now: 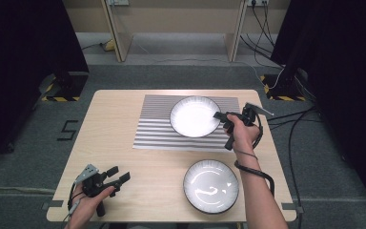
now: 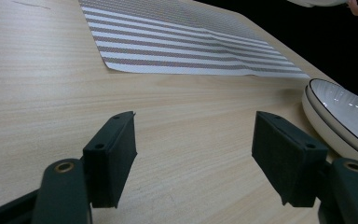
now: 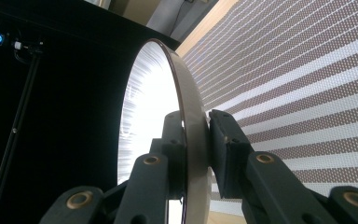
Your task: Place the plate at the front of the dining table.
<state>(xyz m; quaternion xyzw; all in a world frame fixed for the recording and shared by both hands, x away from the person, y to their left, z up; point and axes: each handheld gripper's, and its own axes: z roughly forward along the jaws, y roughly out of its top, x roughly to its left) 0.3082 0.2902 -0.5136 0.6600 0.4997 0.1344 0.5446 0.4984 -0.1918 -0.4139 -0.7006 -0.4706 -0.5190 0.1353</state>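
White plate (image 1: 194, 116) sits over the striped placemat (image 1: 152, 129), toward 12 o'clock on the table (image 1: 114, 157), its 3 o'clock rim clamped between the right gripper (image 1: 218, 115) jaws. Step in hand looks like placing the plate; next calls for level lowering, then release. Left gripper (image 1: 119, 175), jaws wide and empty, rests at 8 o'clock; second plate (image 1: 211, 185) at 5 o'clock.

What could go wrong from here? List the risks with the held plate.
1. The right gripper pinches the plate only at its rim, so it could slip or tip, perhaps onto the striped mat.
2. The second plate lies near the table's front edge, close to the right forearm; a careless pull back might knock it.
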